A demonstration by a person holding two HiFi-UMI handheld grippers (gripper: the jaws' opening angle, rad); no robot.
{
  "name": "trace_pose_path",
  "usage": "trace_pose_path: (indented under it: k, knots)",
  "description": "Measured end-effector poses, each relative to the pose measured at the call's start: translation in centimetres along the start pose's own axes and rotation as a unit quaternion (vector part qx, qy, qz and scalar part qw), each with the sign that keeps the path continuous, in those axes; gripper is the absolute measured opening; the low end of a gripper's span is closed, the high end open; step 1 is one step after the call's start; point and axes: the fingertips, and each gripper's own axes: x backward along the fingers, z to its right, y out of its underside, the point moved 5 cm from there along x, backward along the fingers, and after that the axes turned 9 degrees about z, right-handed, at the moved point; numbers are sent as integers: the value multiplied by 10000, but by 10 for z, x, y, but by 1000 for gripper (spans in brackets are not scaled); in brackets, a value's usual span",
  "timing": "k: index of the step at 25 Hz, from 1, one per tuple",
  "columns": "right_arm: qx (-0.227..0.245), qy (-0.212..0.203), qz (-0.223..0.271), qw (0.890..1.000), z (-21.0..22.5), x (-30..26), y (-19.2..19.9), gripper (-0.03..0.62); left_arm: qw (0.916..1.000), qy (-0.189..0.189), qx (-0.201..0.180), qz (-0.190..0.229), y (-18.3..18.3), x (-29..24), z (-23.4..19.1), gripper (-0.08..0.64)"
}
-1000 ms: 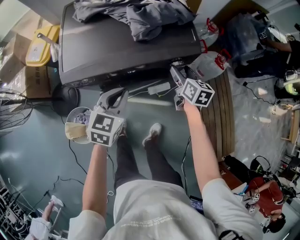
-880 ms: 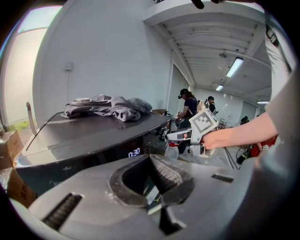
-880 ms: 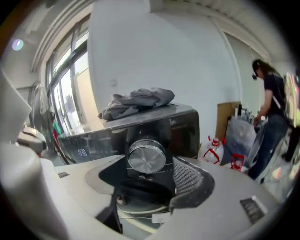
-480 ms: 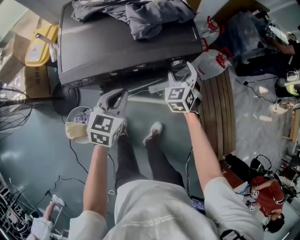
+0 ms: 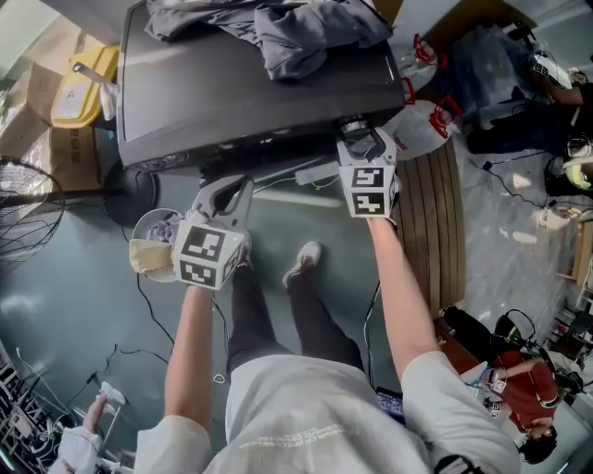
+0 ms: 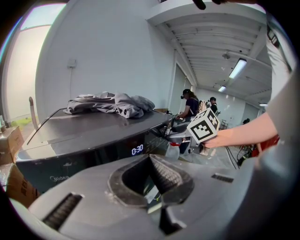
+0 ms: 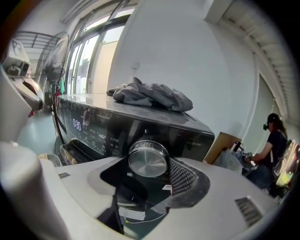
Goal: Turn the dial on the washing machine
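The dark washing machine [image 5: 250, 88] fills the top of the head view, its lit display [image 6: 137, 150] reading 0:30. Its round metal dial [image 7: 146, 157] sits on the front panel, seen from above as a small knob [image 5: 352, 123]. My right gripper [image 7: 149, 166] reaches onto the dial. Its jaws have just been closing, and the dial now fills the gap between them with the pads against its sides. My left gripper [image 5: 225, 193] hangs lower left, away from the machine, shut on nothing [image 6: 151, 157].
Grey clothes [image 5: 278, 28] lie heaped on the machine's lid. On the floor are a round basket [image 5: 153, 243], a fan [image 5: 18, 199], a yellow container [image 5: 79, 88], a wooden pallet [image 5: 440, 222] and plastic jugs [image 5: 422, 125]. A person [image 7: 272, 136] stands to the right.
My right gripper has rolled about its own axis, so its marker cube now sits square, and it has shifted slightly left over the dial. The left gripper has stayed put.
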Motion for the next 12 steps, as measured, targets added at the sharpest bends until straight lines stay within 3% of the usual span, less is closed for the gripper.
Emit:
trace_pose_path:
  k: [8, 12]
  knots:
    - [-1313, -300, 31, 9909, 9, 0, 3, 282, 10000, -18, 29, -27, 3, 2, -3, 17]
    - [-1919, -471, 16, 9803, 13, 0, 4, 282, 10000, -16, 36, -34, 3, 1, -3, 17]
